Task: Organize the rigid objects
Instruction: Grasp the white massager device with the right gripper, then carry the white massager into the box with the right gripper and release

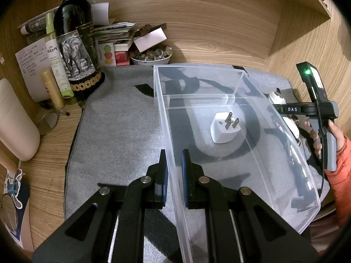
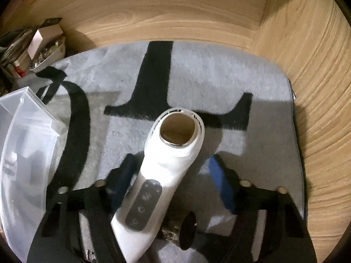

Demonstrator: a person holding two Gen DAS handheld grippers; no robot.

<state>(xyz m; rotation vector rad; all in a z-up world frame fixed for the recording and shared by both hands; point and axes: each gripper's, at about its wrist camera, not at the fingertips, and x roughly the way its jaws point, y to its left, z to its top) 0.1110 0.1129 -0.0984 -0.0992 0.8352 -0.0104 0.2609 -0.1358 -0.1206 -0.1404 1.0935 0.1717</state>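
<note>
Left hand-held gripper [image 1: 174, 171]: its two black fingers with blue pads are pinched on the thin left wall of the clear box.
Clear box [image 1: 258, 92]: see-through hard plastic, long, with straight walls and one divider across it. It sits on the gray mat.
White plug [image 1: 224, 129]: a smooth, boxy block with rounded corners and metal prongs pointing up. It lies inside the near part of the box.
Right hand-held gripper [image 2: 173, 171]: its fingers are spread wide apart, one on each side of the white device, and do not squeeze it.
White device [image 2: 173, 153]: smooth white plastic, long and curved, with a round shiny ring at its open head and a dark strip of buttons on the handle. It lies on the mat just right of the box. Its lower end is cut off.
Gray mat [image 1: 122, 131]: soft and fuzzy, with thick black shapes on it, spread on the wooden table [image 1: 50, 153].
Hard to see: a dark round thing [image 2: 186, 228] beside the device handle is too blurry to name.
Bottle [image 1: 74, 50]: dark glass with an elephant label, its top cut off.
</note>
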